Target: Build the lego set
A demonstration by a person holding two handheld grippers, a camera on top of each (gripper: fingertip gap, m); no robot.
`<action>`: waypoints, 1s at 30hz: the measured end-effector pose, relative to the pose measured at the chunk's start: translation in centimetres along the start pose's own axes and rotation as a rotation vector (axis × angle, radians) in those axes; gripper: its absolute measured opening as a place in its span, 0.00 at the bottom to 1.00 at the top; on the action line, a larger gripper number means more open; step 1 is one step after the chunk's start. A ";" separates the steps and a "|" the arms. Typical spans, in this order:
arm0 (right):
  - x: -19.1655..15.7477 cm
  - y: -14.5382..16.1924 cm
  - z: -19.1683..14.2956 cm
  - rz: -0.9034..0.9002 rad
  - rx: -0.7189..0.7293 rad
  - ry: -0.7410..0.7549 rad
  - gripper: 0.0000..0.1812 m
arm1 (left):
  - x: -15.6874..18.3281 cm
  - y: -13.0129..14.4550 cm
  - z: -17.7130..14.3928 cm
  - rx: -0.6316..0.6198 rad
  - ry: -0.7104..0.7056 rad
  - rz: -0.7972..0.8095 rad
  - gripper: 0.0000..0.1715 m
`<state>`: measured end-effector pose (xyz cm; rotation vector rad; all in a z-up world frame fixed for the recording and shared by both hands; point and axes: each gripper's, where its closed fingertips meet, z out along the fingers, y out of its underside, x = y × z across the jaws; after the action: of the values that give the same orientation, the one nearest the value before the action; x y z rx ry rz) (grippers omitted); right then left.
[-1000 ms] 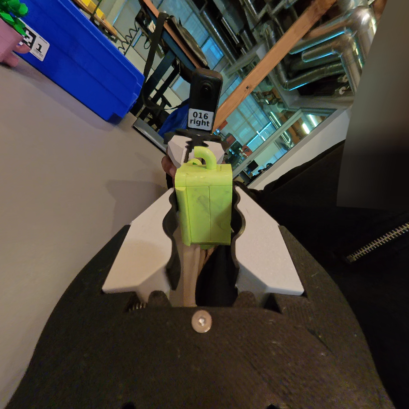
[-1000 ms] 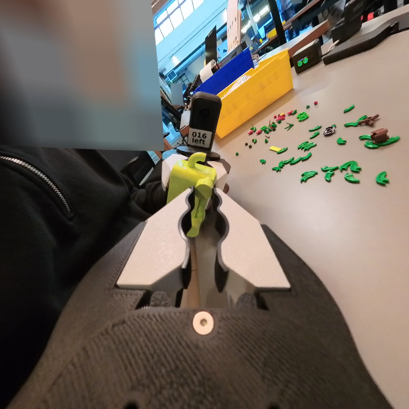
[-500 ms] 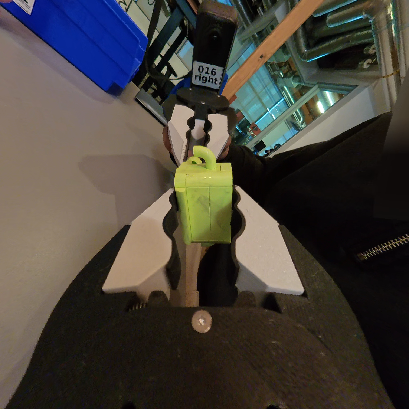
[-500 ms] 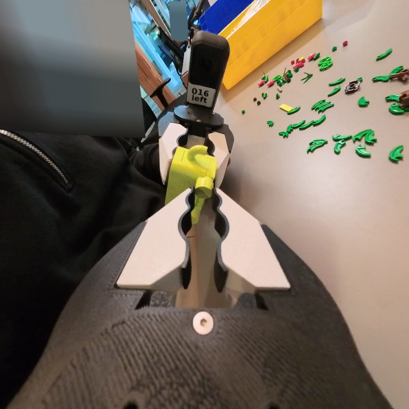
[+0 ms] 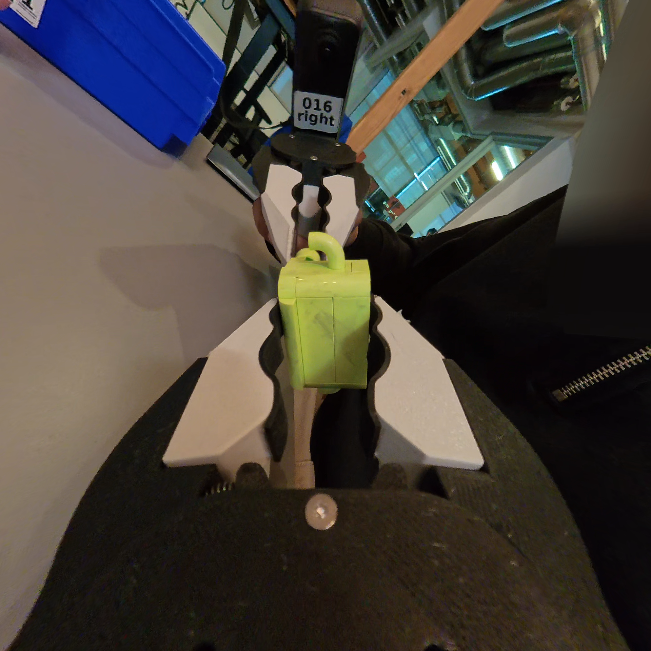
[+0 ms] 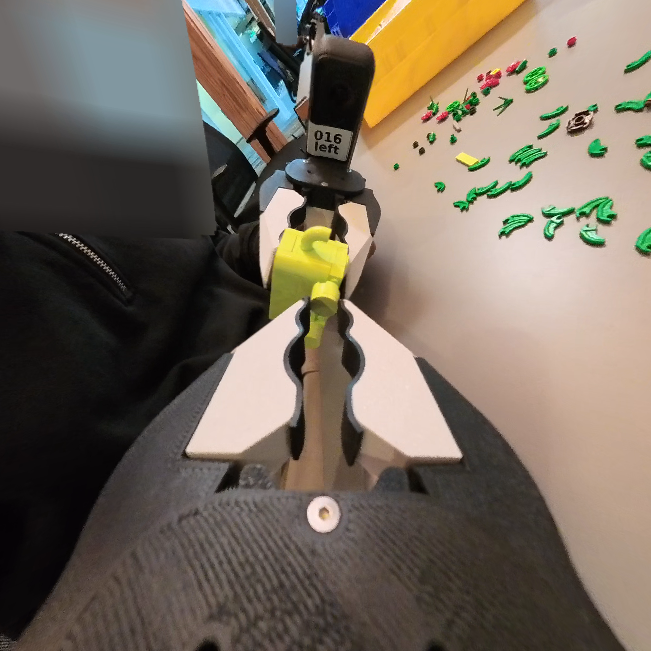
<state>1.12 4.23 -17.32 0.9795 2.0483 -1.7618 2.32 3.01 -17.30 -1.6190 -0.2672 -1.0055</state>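
My left gripper (image 5: 326,317) is shut on a lime green block assembly (image 5: 327,338) with a curved hook (image 5: 327,248) on top. It is held in the air in front of a person's black jacket. My right gripper (image 6: 322,306) faces it tip to tip. Its jaws stand narrow around a small lime piece (image 6: 322,303) with a round stud that sticks out from the block's side (image 6: 299,278). The right gripper also shows in the left wrist view (image 5: 311,229), just behind the hook. The left gripper shows in the right wrist view (image 6: 317,239), holding the block.
Several loose green leaf pieces (image 6: 528,197), small red pieces (image 6: 489,79) and a brown piece (image 6: 579,121) lie on the grey table (image 6: 493,352) to the right. A yellow bin (image 6: 422,53) stands behind them. A blue bin (image 5: 105,63) stands at the far left. My two grippers' fingertips are within a few centimetres of each other. Left tips and right tips are each some 25 centimetres from the brown piece (image 6: 579,121).
The two grippers have tilted relative to each other; the right one now stands higher behind the block. The small lime piece sits nearer the right fingertips than before.
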 end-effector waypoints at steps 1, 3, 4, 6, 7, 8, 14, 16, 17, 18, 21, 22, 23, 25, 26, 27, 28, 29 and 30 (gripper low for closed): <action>0.0 0.1 0.1 0.011 0.001 -0.006 0.07 | 0.1 0.1 0.0 -0.003 0.000 0.005 0.26; -0.2 0.0 0.2 0.045 0.022 -0.031 0.07 | 0.0 0.2 0.1 -0.011 -0.009 0.009 0.26; -0.3 -0.1 0.2 0.064 0.034 -0.041 0.07 | 0.0 0.2 0.1 -0.010 -0.006 0.009 0.26; -0.3 -0.2 0.1 0.090 0.050 -0.057 0.07 | 0.0 0.3 0.2 -0.022 -0.001 0.007 0.26; -0.2 -0.1 0.1 0.099 0.046 -0.060 0.07 | 0.0 0.4 0.2 -0.027 -0.008 0.011 0.26; -0.2 0.1 0.1 0.109 0.041 -0.063 0.07 | 0.1 0.5 0.2 -0.031 -0.005 0.015 0.26; -0.3 0.7 -0.1 0.209 0.032 -0.110 0.07 | 0.0 1.0 0.6 -0.066 -0.016 0.038 0.26; -0.3 0.9 -0.1 0.220 0.019 -0.111 0.07 | -0.1 1.2 0.7 -0.081 -0.026 0.043 0.26; -0.2 1.0 -0.2 0.225 0.015 -0.112 0.07 | -0.1 1.3 0.8 -0.086 -0.028 0.047 0.26; -0.2 1.1 -0.2 0.224 0.009 -0.112 0.07 | -0.1 1.4 0.8 -0.091 -0.028 0.046 0.26; -0.2 1.1 -0.2 0.226 -0.001 -0.117 0.07 | -0.1 1.5 0.9 -0.099 -0.028 0.044 0.25; -0.2 1.1 -0.2 0.227 -0.003 -0.117 0.07 | -0.2 1.5 0.9 -0.100 -0.032 0.043 0.26; -0.1 1.1 -0.2 0.226 -0.007 -0.117 0.07 | -0.2 1.5 0.9 -0.101 -0.032 0.042 0.26; -0.2 1.2 -0.2 0.220 -0.025 -0.115 0.07 | -0.2 1.6 0.9 -0.109 -0.032 0.042 0.26; -0.1 1.3 -0.2 0.214 -0.037 -0.107 0.07 | -0.2 1.7 1.0 -0.114 -0.037 0.042 0.26; -0.1 1.3 -0.2 0.209 -0.048 -0.100 0.07 | -0.3 1.7 1.0 -0.118 -0.040 0.043 0.25; -0.1 1.4 -0.2 0.204 -0.059 -0.094 0.07 | -0.3 1.8 1.0 -0.123 -0.041 0.043 0.26; -0.1 1.4 -0.2 0.201 -0.069 -0.089 0.07 | -0.3 1.9 1.1 -0.127 -0.041 0.043 0.26; -0.1 1.5 -0.2 0.198 -0.080 -0.085 0.07 | -0.3 1.9 1.1 -0.130 -0.043 0.041 0.26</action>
<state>2.13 4.44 -18.36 1.0268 1.8833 -1.5814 3.85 3.49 -18.83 -1.7587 -0.2001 -0.9738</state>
